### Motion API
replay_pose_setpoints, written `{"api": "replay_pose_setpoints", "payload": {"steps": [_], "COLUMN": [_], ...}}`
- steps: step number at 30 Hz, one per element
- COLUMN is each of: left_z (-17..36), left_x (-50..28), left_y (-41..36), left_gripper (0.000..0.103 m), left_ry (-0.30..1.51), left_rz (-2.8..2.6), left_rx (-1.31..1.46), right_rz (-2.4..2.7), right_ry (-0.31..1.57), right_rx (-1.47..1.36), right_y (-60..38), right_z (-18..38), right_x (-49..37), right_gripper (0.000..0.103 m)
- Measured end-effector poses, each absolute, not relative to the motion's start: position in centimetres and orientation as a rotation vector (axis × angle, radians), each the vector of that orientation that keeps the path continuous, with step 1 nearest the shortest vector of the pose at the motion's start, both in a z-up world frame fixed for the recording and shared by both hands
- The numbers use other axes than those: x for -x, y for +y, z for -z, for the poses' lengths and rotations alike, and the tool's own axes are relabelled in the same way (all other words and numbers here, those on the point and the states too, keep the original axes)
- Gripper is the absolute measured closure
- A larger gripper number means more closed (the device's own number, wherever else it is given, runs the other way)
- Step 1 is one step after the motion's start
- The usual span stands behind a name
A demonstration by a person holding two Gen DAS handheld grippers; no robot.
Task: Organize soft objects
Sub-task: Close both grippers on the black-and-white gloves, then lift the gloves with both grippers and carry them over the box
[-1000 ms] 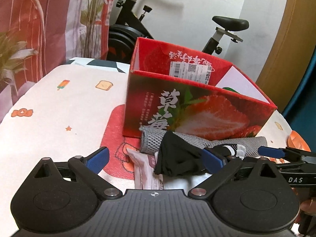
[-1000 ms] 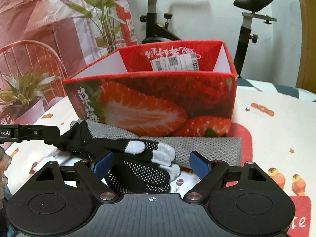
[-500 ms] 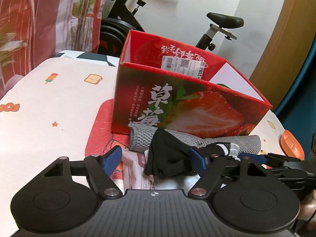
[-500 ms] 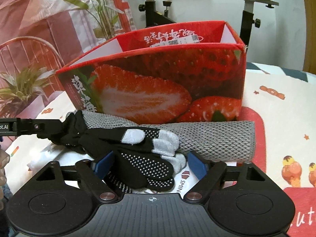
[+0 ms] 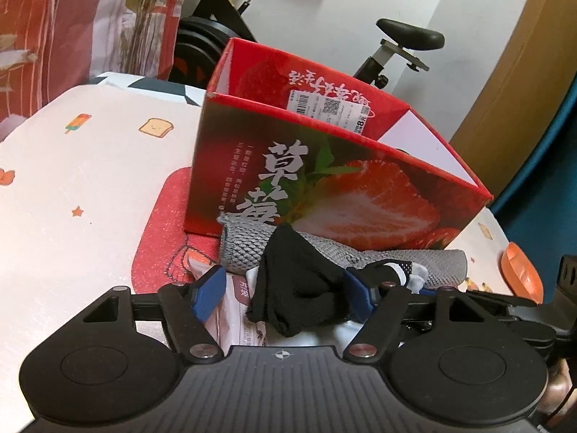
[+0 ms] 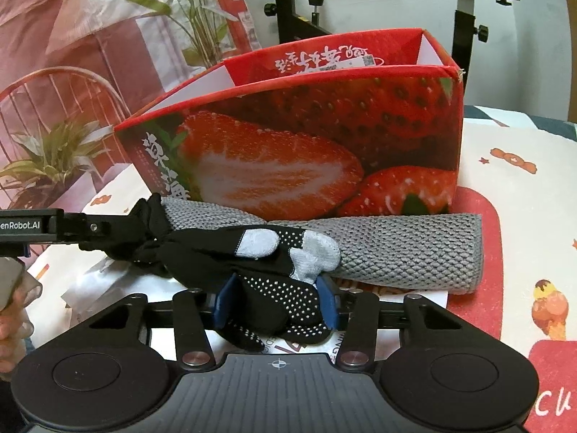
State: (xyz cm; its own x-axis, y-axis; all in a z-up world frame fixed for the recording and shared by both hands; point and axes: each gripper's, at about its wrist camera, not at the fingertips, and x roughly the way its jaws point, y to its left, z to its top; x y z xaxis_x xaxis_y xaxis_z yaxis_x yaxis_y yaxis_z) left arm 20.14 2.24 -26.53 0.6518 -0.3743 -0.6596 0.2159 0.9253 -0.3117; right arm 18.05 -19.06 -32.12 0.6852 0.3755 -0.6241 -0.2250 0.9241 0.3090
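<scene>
A black glove with white dots and grey fingertips [image 6: 274,288] lies on the table in front of a rolled grey towel [image 6: 396,249]. An open red strawberry box [image 6: 288,151] stands behind both. My right gripper [image 6: 276,303] is closing, and its blue pads press the glove's fingers from both sides. My left gripper [image 5: 282,294] is closing too, around the glove's black cuff [image 5: 299,296]. Its right pad touches the cuff. Its left pad [image 5: 207,296] stands apart from the cuff, over a plastic packet [image 5: 234,310].
The table [image 5: 90,187] wears a cartoon-print cloth with a red mat [image 5: 158,238] under the box. An orange object [image 5: 519,274] lies at the right edge. An exercise bike [image 5: 396,43] and a plant [image 6: 54,155] stand beyond the table. A person's hand [image 6: 10,324] shows at the left.
Both grippers' jaws have narrowed. The right pads have come in onto the glove's fingers. The left pads have drawn nearer the cuff. Glove, towel and box lie where they were.
</scene>
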Motion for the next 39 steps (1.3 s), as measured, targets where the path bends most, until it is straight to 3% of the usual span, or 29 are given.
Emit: {"api": "replay_pose_setpoints", "payload": {"steps": [6, 12, 18, 27, 32, 39], "left_z": [26.2, 26.2, 26.7, 27.3, 27.1, 26.2], "left_x": [-20.0, -20.0, -20.0, -19.9, -19.8, -19.2], "left_y": [2.6, 1.6, 2.3, 2.7, 2.6, 2.4], "left_gripper": [0.051, 0.052, 0.087, 0.087, 0.089, 0.092], "left_ry": [0.783, 0.804, 0.821, 0.825, 0.814, 0.783], "left_rz": [0.333, 0.363, 0.34, 0.303, 0.302, 0.309], "left_rx": [0.215, 0.178, 0.183, 0.183, 0.186, 0.166], "right_rz": [-0.341, -0.339, -0.324, -0.315, -0.35, -0.348], "right_ry": [0.743, 0.744, 0.742, 0.759, 0.754, 0.717], "right_rx": [-0.212, -0.213, -0.212, -0.29, -0.28, -0.249], "right_y": [-18.9, -18.9, -19.0, -20.0, -19.5, -19.2], "right_z": [32.0, 32.1, 32.0, 32.6, 32.1, 30.7], "right_x": [-17.9, -17.9, -17.9, -18.1, -17.9, -17.6], "right_gripper": [0.064, 0.064, 0.057, 0.051, 0.076, 0.096]}}
